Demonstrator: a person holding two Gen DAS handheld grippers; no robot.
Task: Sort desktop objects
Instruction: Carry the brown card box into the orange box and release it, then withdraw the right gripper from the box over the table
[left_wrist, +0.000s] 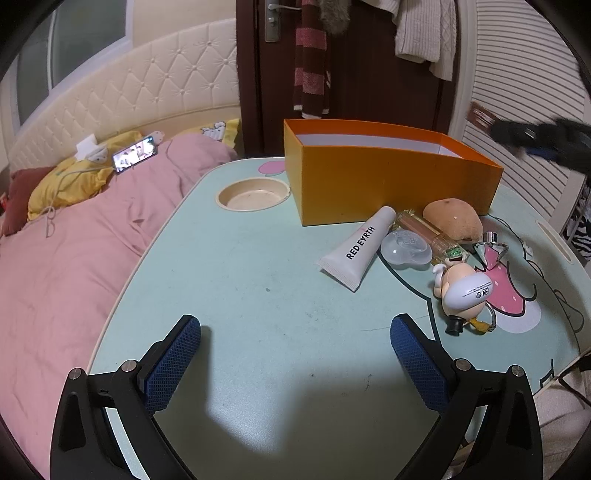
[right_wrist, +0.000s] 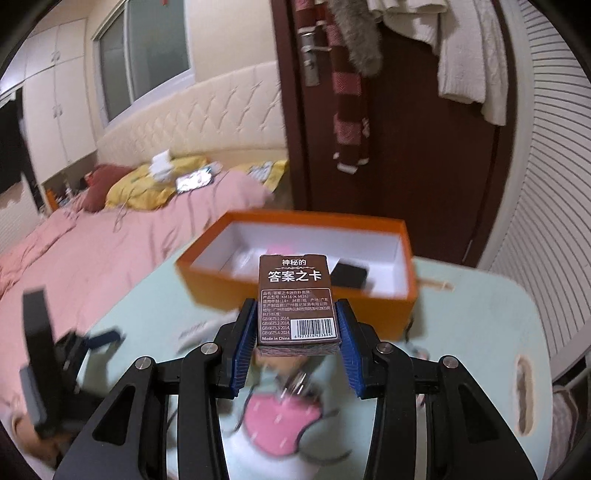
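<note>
My right gripper (right_wrist: 297, 323) is shut on a brown card box (right_wrist: 295, 295), held in the air just short of the orange box (right_wrist: 369, 306); a black item (right_wrist: 349, 275) lies inside that box. In the left wrist view the orange box (left_wrist: 388, 184) stands at the table's far side. In front of it lie a white tube (left_wrist: 356, 247), a clear heart-shaped case (left_wrist: 404, 253), a gold bottle (left_wrist: 424, 230), a tan plush (left_wrist: 452, 219), a silver clip (left_wrist: 491, 247) and a doll figure (left_wrist: 463, 291). My left gripper (left_wrist: 295, 339) hovers open over bare tabletop. The right gripper (left_wrist: 532, 140) shows blurred at upper right.
The mint-green table (left_wrist: 240, 280) has a round cup recess (left_wrist: 253, 194) at its far left. A pink-covered bed (left_wrist: 74, 240) with a phone (left_wrist: 135, 153) lies left of the table. A dark door (left_wrist: 369, 74) with hanging clothes stands behind.
</note>
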